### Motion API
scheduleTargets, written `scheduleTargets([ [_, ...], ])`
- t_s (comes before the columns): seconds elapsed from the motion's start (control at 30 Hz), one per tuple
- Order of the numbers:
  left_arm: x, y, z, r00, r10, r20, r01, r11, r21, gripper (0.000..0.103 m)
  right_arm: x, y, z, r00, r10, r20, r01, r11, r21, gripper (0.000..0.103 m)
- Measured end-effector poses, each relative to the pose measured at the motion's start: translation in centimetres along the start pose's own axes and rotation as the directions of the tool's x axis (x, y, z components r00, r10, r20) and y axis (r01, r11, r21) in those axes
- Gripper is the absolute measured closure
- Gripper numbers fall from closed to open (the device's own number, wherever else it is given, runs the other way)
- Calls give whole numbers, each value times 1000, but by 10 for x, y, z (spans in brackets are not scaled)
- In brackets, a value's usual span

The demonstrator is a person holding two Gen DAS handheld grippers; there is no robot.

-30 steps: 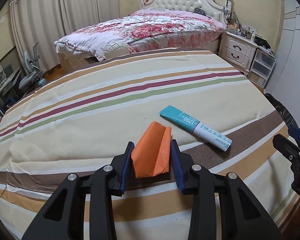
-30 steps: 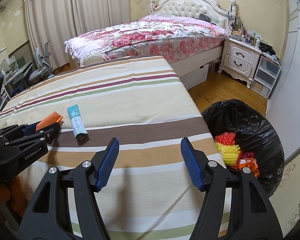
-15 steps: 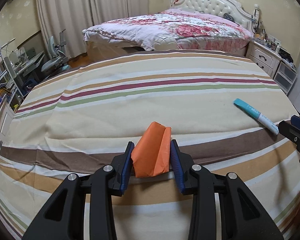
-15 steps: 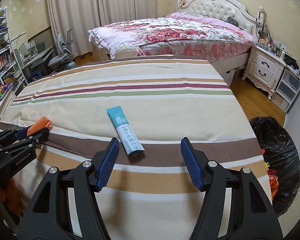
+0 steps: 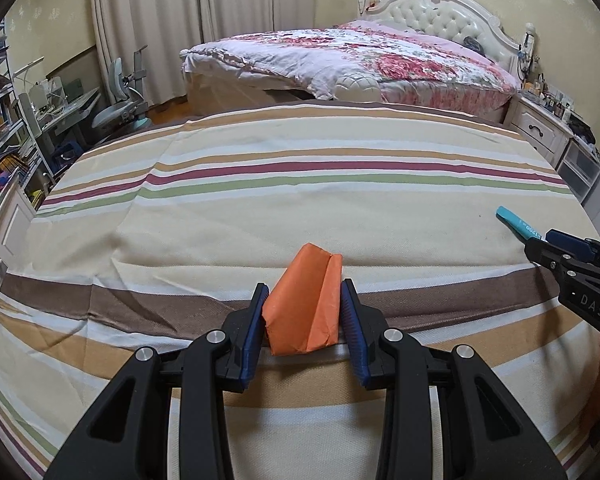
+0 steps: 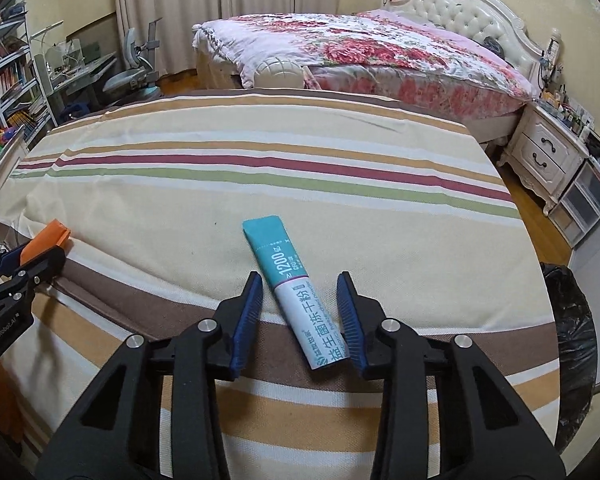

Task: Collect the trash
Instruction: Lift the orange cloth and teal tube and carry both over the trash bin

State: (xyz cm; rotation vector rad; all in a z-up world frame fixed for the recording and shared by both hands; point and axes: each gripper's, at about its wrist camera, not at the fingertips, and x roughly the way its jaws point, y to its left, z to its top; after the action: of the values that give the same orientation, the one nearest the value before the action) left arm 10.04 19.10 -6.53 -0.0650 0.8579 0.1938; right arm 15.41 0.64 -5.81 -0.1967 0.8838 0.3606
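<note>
On striped cloth-covered table (image 6: pixel 340 136): teal-and-white printed paper sachet (image 6: pixel 296 294) lies flat, long axis running away from camera, teal end far and tilted left, white end between blue pads. Right claw (image 6: pixel 300 320) spread wide, straddling sachet, right pad just beside it. Left claw (image 5: pixel 303 320) clenched on folded orange paper wedge (image 5: pixel 306 306), held above table.

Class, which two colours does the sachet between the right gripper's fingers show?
The sachet is teal and white, clearest in the right wrist view.
</note>
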Motion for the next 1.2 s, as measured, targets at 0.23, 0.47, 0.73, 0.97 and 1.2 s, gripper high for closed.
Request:
scheduleTargets([
  [0.23, 0, 1, 0, 1000, 1, 1, -1, 1000, 1, 66, -7, -3, -10, 1000, 2, 4, -2, 1000, 7, 87],
  [0.47, -1, -2, 1, 1000, -2, 9, 2, 1000, 9, 66, -18, -8, -22, 1000, 6, 15, -7, 1000, 25, 88],
  [0.73, -9, -22, -3, 999, -40, 15, 40, 999, 32, 66, -41, -19, -36, 999, 1, 49, -3, 998, 58, 88],
  [0.97, -20, -55, -6, 995, -93, 35, 90, 993, 71, 66, -67, -38, -53, 996, -19, 88, 10, 994, 104, 88],
  [1.2, -28, -97, -10, 988, -150, 43, 143, 980, 135, 66, -87, -63, -72, 991, -63, 116, 44, 986, 159, 88],
])
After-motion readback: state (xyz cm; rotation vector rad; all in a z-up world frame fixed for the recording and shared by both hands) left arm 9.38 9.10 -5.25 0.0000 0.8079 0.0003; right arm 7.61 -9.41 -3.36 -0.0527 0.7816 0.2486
